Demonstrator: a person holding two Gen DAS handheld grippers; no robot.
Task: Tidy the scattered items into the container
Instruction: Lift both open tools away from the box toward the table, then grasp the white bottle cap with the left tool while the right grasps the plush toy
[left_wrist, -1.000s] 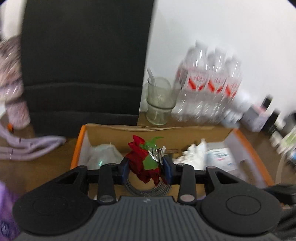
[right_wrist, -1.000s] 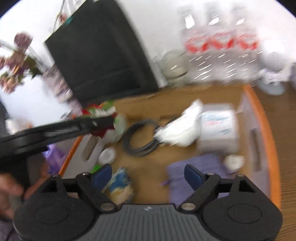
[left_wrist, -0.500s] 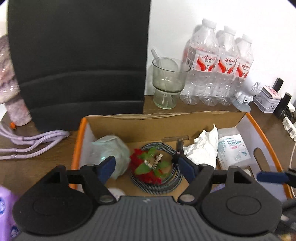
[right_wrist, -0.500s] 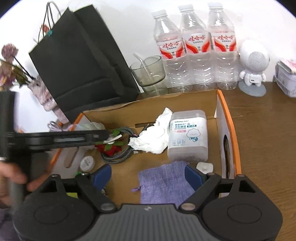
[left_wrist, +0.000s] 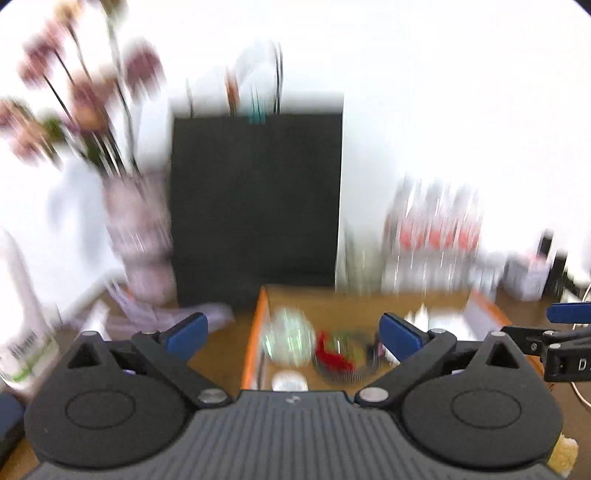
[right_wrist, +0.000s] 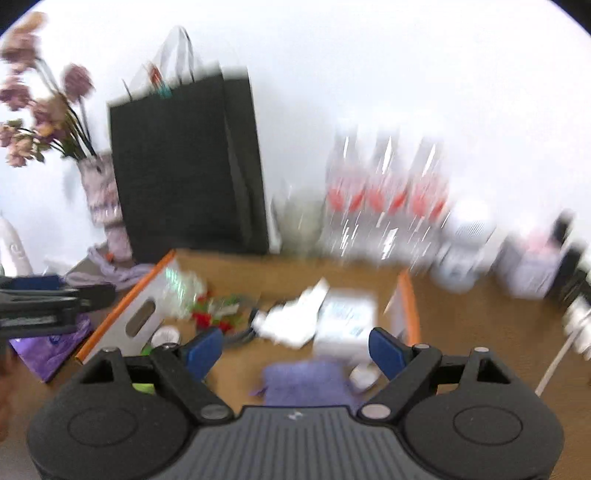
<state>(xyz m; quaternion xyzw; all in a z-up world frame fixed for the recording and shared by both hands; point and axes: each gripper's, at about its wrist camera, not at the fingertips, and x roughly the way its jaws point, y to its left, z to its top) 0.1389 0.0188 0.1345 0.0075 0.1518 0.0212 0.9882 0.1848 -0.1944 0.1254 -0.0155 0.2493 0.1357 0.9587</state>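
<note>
Both views are blurred by motion. The orange-edged cardboard box (left_wrist: 255, 332) sits on the brown table, also in the right wrist view (right_wrist: 122, 314). Inside lie the red artificial flower (left_wrist: 330, 352) on a coiled cable, a crumpled white tissue (right_wrist: 291, 317), a white wipes pack (right_wrist: 347, 317) and a purple cloth (right_wrist: 306, 380). My left gripper (left_wrist: 293, 330) is open and empty, raised back from the box's left part. My right gripper (right_wrist: 295, 347) is open and empty above the box's near side.
A black paper bag (left_wrist: 255, 199) stands behind the box, with a vase of dried flowers (left_wrist: 136, 229) to its left and water bottles (right_wrist: 384, 206) to its right. A purple packet (right_wrist: 48, 343) lies left of the box. A white bottle (left_wrist: 26, 343) stands at far left.
My left gripper opened and dropped the red flower onto the cable in the box, then pulled up and back. My right gripper also drew back and tilted up.
</note>
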